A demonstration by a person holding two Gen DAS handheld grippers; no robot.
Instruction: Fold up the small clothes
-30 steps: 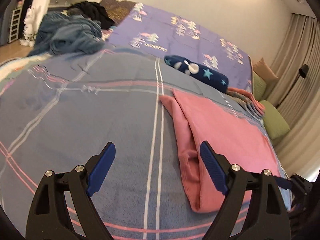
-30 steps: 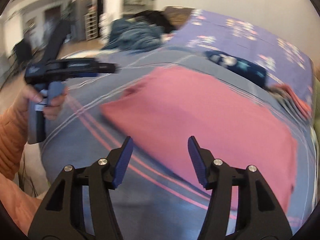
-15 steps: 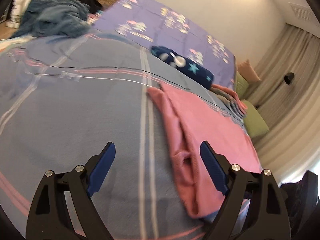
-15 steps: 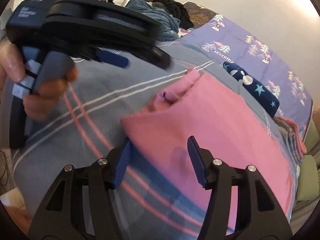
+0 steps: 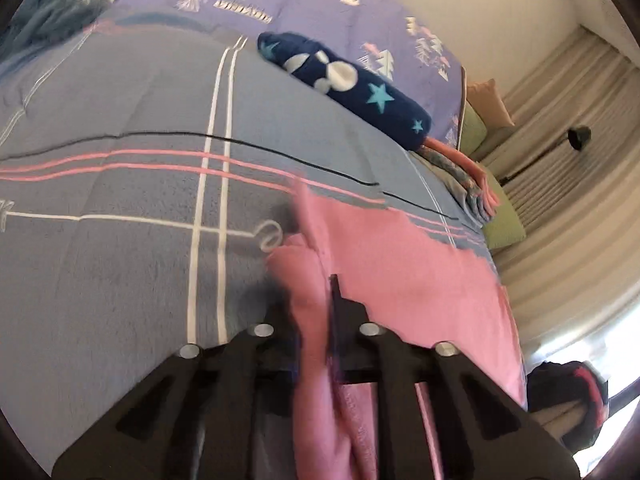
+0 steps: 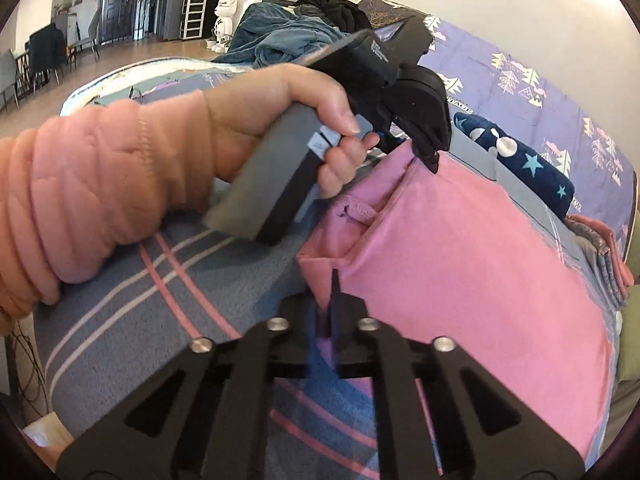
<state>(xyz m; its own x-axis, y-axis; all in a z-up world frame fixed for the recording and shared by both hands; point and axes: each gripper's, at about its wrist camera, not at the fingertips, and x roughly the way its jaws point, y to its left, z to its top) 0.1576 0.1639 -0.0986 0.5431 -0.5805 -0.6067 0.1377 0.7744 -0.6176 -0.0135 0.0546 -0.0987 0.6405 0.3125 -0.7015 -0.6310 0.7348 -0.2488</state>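
At the bottom centre of my left wrist view, my left gripper (image 5: 320, 300) has just been closing, and its jaws now pinch a bunched fold of the pink garment (image 5: 400, 264), the cloth rising between the pads. That garment lies spread on the bed's blue-grey striped blanket (image 5: 120, 272), running from the frame's centre toward the lower right. Beyond it, in the upper middle, a rolled navy cloth with stars (image 5: 348, 84) rests across the blanket, with the purple printed cover (image 5: 320, 0) behind it. At its right end, a small stack of folded clothes (image 5: 468, 184) sits near the edge of the bed.

From my right wrist view, my right gripper (image 6: 332, 292) sits at the bottom centre; its jaws have also just been closing and are pressed together on the near corner of the pink garment (image 6: 460, 264). Higher, just above centre, my left hand (image 6: 272, 120) in a peach quilted sleeve (image 6: 80, 192) grips the handle of the left gripper (image 6: 434, 162), whose tip pinches the garment's far corner, lifting it into a peak. The two held corners lie along the garment's left edge. A heap of teal and black clothing (image 6: 288, 40) sits in the upper middle, on the far part of the bed.
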